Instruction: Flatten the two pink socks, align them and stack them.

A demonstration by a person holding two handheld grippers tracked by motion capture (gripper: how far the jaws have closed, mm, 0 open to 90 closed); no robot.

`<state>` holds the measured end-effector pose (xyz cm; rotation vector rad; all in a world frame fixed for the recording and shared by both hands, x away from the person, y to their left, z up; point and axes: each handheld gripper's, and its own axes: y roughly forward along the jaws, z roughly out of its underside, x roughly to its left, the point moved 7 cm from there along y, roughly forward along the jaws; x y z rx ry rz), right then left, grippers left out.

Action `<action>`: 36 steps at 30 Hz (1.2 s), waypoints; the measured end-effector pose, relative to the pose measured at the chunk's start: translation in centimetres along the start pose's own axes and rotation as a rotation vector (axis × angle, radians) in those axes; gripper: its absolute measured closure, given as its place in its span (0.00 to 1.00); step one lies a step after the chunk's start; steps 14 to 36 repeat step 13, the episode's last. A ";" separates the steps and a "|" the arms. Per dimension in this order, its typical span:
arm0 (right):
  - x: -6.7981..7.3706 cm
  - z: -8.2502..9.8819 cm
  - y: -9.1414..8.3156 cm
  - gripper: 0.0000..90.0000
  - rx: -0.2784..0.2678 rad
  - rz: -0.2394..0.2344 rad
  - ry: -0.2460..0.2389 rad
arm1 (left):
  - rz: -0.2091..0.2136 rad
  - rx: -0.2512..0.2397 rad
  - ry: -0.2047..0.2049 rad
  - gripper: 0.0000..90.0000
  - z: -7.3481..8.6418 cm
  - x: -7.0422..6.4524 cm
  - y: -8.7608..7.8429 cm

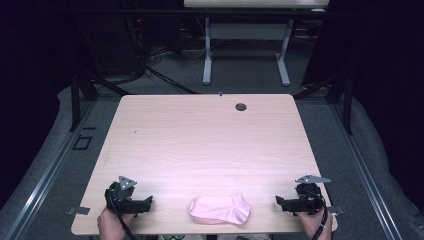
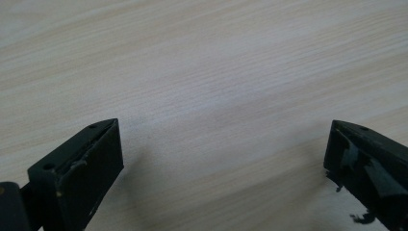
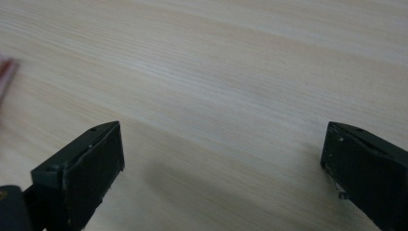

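A pink sock (image 1: 220, 209) lies flat near the front edge of the wooden table (image 1: 205, 140), between the two hands. My left gripper (image 1: 148, 202) rests on the table to the sock's left, pointing toward it. In the left gripper view the left gripper (image 2: 223, 144) has its jaws wide apart over bare wood. My right gripper (image 1: 278, 201) rests to the sock's right, also pointing toward it. In the right gripper view the right gripper (image 3: 221, 144) is open, and a pink sliver of the sock (image 3: 6, 72) shows at the left edge.
A small round cable hole (image 1: 241, 106) sits near the table's far edge. Beyond the table stands another desk's white frame (image 1: 245, 45) on grey carpet, with cables on the floor. Black stands (image 1: 77, 90) flank the table.
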<state>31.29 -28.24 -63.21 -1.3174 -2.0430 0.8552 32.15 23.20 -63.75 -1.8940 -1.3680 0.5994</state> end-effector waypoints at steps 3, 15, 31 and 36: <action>-0.6 0.1 0.0 0.02 -0.016 0.035 -0.010 | 0.004 -0.024 -0.014 0.00 -0.1 0.2 0.2; -1.2 0.2 0.6 0.00 -0.093 0.103 -0.041 | 0.017 -0.099 -0.044 0.00 -0.1 0.7 0.7; -1.2 0.2 0.6 0.00 -0.093 0.103 -0.041 | 0.017 -0.099 -0.044 0.00 -0.1 0.7 0.7; -1.2 0.2 0.6 0.00 -0.093 0.103 -0.041 | 0.017 -0.099 -0.044 0.00 -0.1 0.7 0.7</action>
